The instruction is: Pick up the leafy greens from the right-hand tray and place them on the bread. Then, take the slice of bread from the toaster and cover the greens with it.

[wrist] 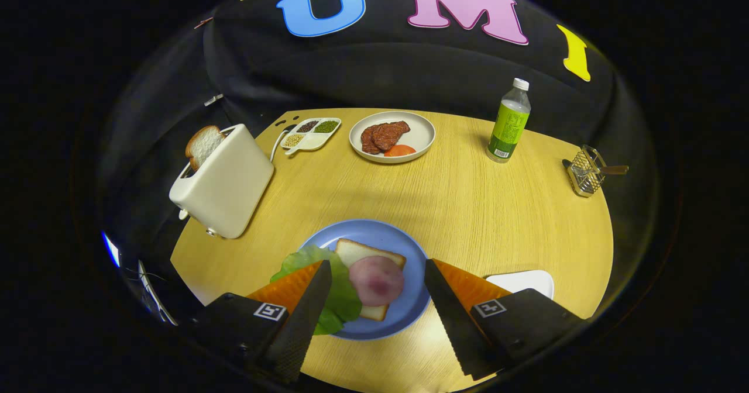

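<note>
My gripper (378, 282): two long, tapering fingers (450, 317) with finely ribbed, sawtooth-edged inner faces, standing apart over the blue plate (412, 299). Behind each finger, a dark, boxy carriage block. One small square white tag with a black coded marking sits on top of each block, on the side nearest the plate. No cables or screws can be made out.

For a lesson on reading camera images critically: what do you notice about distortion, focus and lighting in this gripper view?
Gripper view: fisheye bends the round table edge and tilts the toaster and bottle outward; the ham slice on the bread looks soft and blurred beside the lettuce; soft shadows cross the tabletop; the open gripper looms large.
</note>
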`<state>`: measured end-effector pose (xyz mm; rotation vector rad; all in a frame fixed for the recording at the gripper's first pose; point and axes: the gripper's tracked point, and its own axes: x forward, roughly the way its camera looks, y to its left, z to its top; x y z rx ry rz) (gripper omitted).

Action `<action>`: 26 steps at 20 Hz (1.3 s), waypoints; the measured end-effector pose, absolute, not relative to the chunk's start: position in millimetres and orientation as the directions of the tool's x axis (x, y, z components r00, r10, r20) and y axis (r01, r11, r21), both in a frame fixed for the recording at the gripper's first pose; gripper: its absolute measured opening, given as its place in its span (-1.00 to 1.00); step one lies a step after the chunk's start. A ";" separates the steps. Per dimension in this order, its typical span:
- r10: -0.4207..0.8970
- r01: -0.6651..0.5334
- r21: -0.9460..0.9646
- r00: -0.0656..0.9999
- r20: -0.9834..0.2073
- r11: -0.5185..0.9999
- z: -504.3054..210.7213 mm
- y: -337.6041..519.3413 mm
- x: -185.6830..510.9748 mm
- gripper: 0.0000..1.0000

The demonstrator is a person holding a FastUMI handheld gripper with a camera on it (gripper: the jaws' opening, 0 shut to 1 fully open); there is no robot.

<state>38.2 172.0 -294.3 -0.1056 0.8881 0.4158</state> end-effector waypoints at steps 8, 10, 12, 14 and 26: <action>0.394 -0.466 0.099 0.595 -0.700 0.879 -255.4 213.6 31.6 0.99; 0.404 -0.504 0.072 0.591 -0.698 0.861 -256.7 222.3 22.7 0.99; 0.412 -0.549 0.033 0.583 -0.701 0.835 -262.7 230.3 12.2 0.99; 0.422 -0.574 0.026 0.569 -0.706 0.818 -267.9 240.1 2.3 0.99; 0.539 -0.656 0.033 0.589 -0.602 0.754 -217.4 361.4 8.5 0.99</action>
